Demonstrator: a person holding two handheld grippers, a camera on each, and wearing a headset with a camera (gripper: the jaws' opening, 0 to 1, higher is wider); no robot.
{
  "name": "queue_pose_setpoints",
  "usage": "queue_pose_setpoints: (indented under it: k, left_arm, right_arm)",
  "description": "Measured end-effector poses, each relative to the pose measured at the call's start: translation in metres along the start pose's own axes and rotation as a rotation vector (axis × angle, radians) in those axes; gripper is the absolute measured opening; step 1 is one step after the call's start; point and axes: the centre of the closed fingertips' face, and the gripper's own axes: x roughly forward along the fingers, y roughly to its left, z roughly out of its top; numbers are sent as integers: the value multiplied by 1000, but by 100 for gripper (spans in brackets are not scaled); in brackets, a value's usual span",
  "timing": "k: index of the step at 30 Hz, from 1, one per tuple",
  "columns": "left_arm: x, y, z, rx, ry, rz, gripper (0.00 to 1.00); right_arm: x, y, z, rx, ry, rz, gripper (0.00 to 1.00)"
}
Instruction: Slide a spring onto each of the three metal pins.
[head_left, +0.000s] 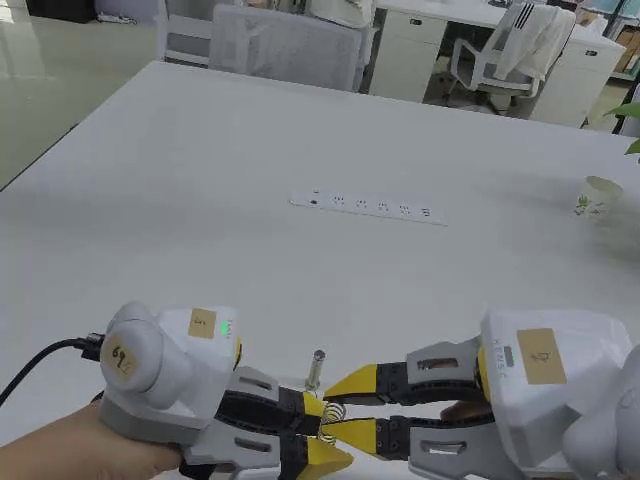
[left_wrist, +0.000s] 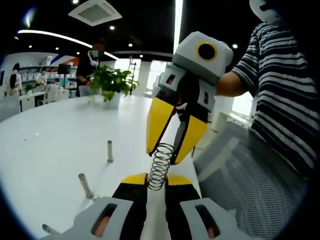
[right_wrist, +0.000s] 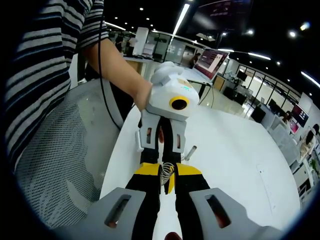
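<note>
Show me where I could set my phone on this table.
Free: the wide table stretch beyond the metal pin up to the power strip, and left of that strip. Crowded: the near edge, where the left gripper and right gripper meet on a spring.

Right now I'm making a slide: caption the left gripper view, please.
Left gripper and right gripper hold one spring between them above the white table, metal pins standing nearby.

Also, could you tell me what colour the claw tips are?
Yellow, clearest on the right claw in the left gripper view.
</note>
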Motion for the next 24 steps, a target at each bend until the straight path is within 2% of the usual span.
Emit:
queue_pose_setpoints:
  k: [4, 6, 13, 17, 24]
  left_arm:
    - [-1, 0, -1, -16, 1, 4, 8]
    - [-1, -1, -1, -42, -1, 1, 11]
    - [-6, 4, -5, -52, 8, 27, 16]
    - [-9, 9, -4, -63, -1, 57, 26]
    - [-12, 11, -6, -70, 1, 66, 30]
  right_arm:
    - [0, 0, -2, -5, 5, -1, 7]
    - [0, -1, -3, -13, 10, -5, 7]
    - [2, -3, -13, -21, 31, -12, 7]
    - [2, -3, -18, -21, 43, -14, 7]
    - [1, -5, -19, -8, 42, -25, 7]
